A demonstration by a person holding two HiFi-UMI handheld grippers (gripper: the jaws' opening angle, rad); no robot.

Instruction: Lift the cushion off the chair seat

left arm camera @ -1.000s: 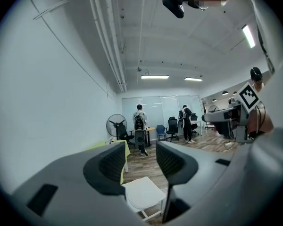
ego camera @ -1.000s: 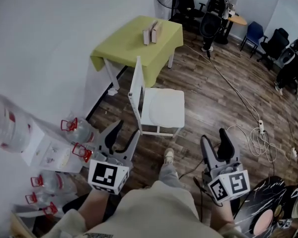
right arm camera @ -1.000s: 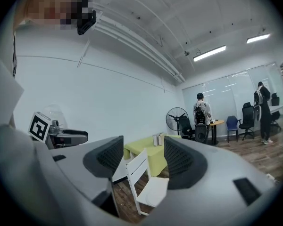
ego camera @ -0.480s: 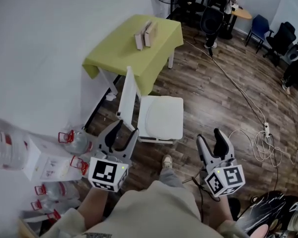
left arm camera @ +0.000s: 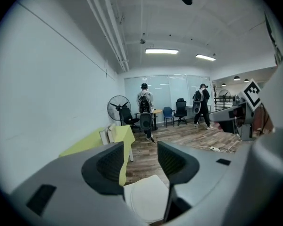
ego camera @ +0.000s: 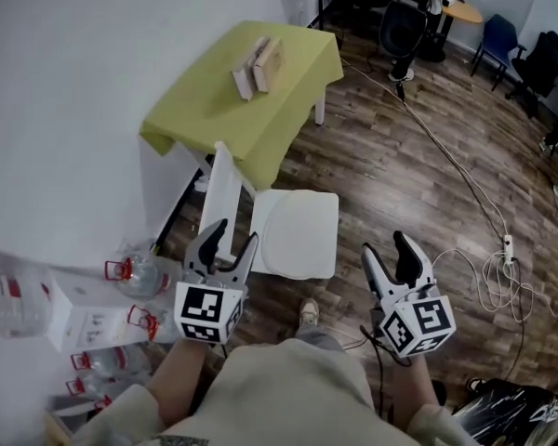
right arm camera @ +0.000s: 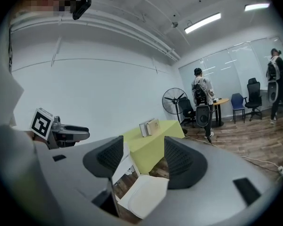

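Note:
A white chair (ego camera: 225, 186) stands on the wood floor with its back toward the green table. On its seat lies a flat white cushion (ego camera: 298, 235), also seen low in the left gripper view (left arm camera: 146, 199) and the right gripper view (right arm camera: 142, 196). My left gripper (ego camera: 232, 237) hovers just short of the seat's near left corner; its jaws are opening with nothing between them. My right gripper (ego camera: 384, 247) hangs open and empty to the right of the seat, apart from it. Neither gripper touches the cushion.
A table under a yellow-green cloth (ego camera: 251, 100) with two small boxes (ego camera: 256, 63) stands behind the chair. Water bottles (ego camera: 135, 269) and a carton (ego camera: 84, 312) line the left wall. A cable and power strip (ego camera: 507, 246) lie at right. People stand far off (left arm camera: 144, 102).
Both grippers have moved forward, closer to the chair, which now sits nearer in the head view. The cushion has not moved on the seat.

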